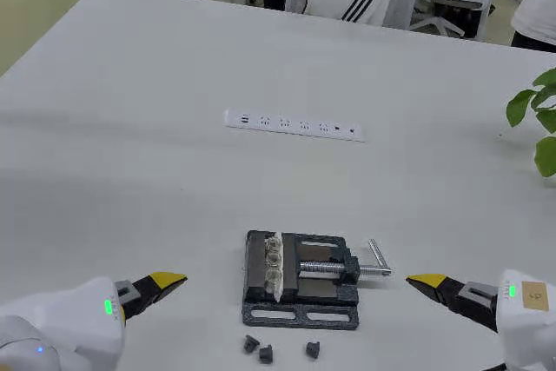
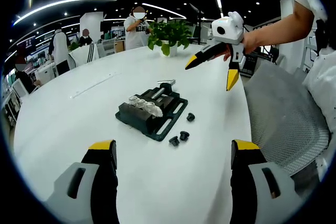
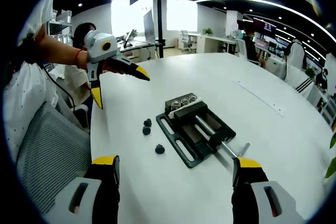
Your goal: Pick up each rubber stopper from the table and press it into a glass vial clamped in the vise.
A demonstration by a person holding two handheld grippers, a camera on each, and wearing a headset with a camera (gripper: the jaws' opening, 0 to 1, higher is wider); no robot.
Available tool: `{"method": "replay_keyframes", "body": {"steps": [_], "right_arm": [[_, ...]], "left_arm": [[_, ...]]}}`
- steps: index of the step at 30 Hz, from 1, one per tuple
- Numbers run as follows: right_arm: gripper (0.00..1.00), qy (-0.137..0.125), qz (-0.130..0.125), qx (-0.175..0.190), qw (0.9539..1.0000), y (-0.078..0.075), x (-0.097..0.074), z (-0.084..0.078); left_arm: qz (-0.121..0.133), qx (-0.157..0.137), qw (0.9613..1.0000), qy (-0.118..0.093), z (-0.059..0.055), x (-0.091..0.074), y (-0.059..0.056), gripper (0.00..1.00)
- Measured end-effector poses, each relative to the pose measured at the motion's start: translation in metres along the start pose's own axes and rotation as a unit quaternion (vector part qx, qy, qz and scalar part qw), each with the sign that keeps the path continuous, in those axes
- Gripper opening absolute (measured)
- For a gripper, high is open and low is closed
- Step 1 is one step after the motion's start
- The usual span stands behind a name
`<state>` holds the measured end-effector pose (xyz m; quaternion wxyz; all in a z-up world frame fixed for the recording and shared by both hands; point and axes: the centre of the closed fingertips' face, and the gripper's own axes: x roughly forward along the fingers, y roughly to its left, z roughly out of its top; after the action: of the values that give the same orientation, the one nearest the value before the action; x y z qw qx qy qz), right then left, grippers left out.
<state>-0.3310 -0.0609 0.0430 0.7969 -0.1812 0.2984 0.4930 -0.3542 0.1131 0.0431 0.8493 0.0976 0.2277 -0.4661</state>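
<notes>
Left gripper (image 2: 173, 146) faces vise (image 2: 149, 116), plant (image 2: 169, 32) beyond.

I see the vise (image 1: 300, 282) on the surface (image 1: 130, 145), vials (image 1: 274, 263) clamped in it, three stoppers (image 1: 265, 354) just before it, a power strip (image 1: 293, 123) well behind it.

A broad white table (image 1: 130, 171) with a smooth, plain top stretches away from the viewer. A small dark metal vise (image 1: 300, 312) sits flat on it close to the near edge, its slotted base facing the viewer and its screw handle pointing to the right. Three small dark rubber stoppers (image 1: 266, 354) lie loose on the tabletop just in front of the vise, two close together and one a little apart to the right; farther back lies a long white power strip (image 1: 293, 124), and a leafy green plant (image 2: 169, 32) in a pale pot stands near the right edge.
</notes>
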Motion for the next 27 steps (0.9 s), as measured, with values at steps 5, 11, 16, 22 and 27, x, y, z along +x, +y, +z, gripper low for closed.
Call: {"method": "replay_keyframes", "body": {"steps": [5,11,16,22,27], "right_arm": [[0.87,-0.001,0.0,0.0,1.0,0.001,0.0,0.002],[0.87,-0.002,0.0,0.002,1.0,0.002,0.0,0.003],[0.86,-0.002,0.0,0.002,1.0,0.001,0.001,0.003],[0.86,-0.006,-0.001,0.004,1.0,0.002,0.001,0.004],[0.85,-0.009,-0.001,0.006,0.9999,0.001,0.001,0.004]], "left_arm": [[0.001,-0.005,1.0,0.002,0.0,0.001,0.0,0.85],[0.004,-0.02,0.9998,0.008,0.0,0.003,0.0,0.79],[0.003,-0.039,0.9991,0.018,-0.002,0.007,-0.002,0.72],[0.007,-0.058,0.998,0.024,-0.007,0.013,0.001,0.68],[0.014,-0.074,0.9966,0.032,-0.012,0.018,0.006,0.61]]}}
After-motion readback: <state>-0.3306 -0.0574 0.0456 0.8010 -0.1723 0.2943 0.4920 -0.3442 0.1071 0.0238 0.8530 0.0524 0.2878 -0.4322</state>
